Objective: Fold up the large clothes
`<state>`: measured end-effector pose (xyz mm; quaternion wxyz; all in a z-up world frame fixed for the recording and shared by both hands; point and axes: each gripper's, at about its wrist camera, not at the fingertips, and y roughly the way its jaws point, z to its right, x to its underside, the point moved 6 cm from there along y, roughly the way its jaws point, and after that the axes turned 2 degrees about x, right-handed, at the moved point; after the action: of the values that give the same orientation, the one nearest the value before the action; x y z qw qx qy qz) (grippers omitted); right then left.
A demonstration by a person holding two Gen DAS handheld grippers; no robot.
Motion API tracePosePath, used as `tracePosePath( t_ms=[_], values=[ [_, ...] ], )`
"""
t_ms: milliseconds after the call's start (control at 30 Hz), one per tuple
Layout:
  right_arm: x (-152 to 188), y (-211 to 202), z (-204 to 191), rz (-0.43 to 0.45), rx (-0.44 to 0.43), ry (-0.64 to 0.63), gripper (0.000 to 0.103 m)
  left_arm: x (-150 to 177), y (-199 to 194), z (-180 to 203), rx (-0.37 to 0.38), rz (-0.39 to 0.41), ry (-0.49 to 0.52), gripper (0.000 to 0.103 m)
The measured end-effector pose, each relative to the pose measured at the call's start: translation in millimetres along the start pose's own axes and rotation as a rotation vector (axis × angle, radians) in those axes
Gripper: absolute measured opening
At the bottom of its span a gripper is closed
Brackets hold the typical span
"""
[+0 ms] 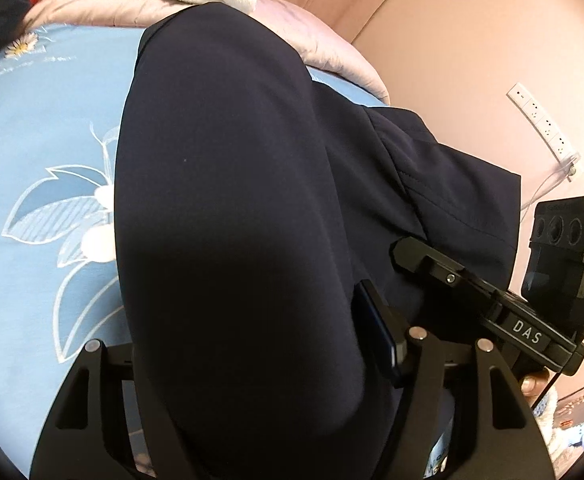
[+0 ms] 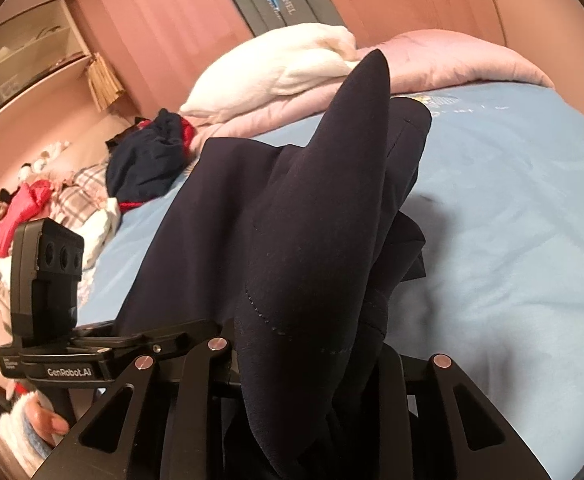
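Observation:
A large dark navy garment (image 1: pixel 228 184) lies partly on the bed and is lifted at its near end. In the left wrist view its thick fold fills the gap of my left gripper (image 1: pixel 252 344). A blue-padded finger (image 1: pixel 378 332) presses against the cloth, and the other finger is hidden under it. In the right wrist view the garment (image 2: pixel 312 208) rises in a peak out of my right gripper (image 2: pixel 304 364), which is shut on a bunched part that hides its tips. Each gripper also shows in the other's view, holding the same edge: right gripper (image 1: pixel 410 254), left gripper (image 2: pixel 164 338).
The bed has a light blue flowered sheet (image 1: pixel 40 152). A pink quilt (image 2: pixel 452 56) and a white blanket (image 2: pixel 288 64) lie at its far end. A heap of other clothes (image 2: pixel 144 160) sits at the bed's left side. A power strip (image 1: pixel 544 124) is on the pink wall.

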<state>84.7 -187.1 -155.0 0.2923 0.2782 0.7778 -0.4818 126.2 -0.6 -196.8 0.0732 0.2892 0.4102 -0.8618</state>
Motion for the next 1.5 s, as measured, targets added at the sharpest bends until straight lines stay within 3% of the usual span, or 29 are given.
tracePosePath(
  t_ms=[333, 733, 1067, 1500],
  values=[
    [-11, 12, -43, 0.019, -0.034, -0.044, 0.031, -6, -33, -24, -0.032, 0.057, 0.0, 0.068],
    [-29, 45, -94, 0.04, -0.072, -0.11, 0.031, -23, -68, -88, -0.093, 0.116, -0.033, 0.068],
    [-37, 77, -111, 0.049, -0.095, -0.101, 0.031, -61, -60, -115, -0.153, 0.127, -0.028, 0.069],
    [-45, 116, -111, -0.001, -0.056, -0.079, 0.031, -76, -35, -143, -0.182, 0.092, -0.056, 0.069]
  ],
)
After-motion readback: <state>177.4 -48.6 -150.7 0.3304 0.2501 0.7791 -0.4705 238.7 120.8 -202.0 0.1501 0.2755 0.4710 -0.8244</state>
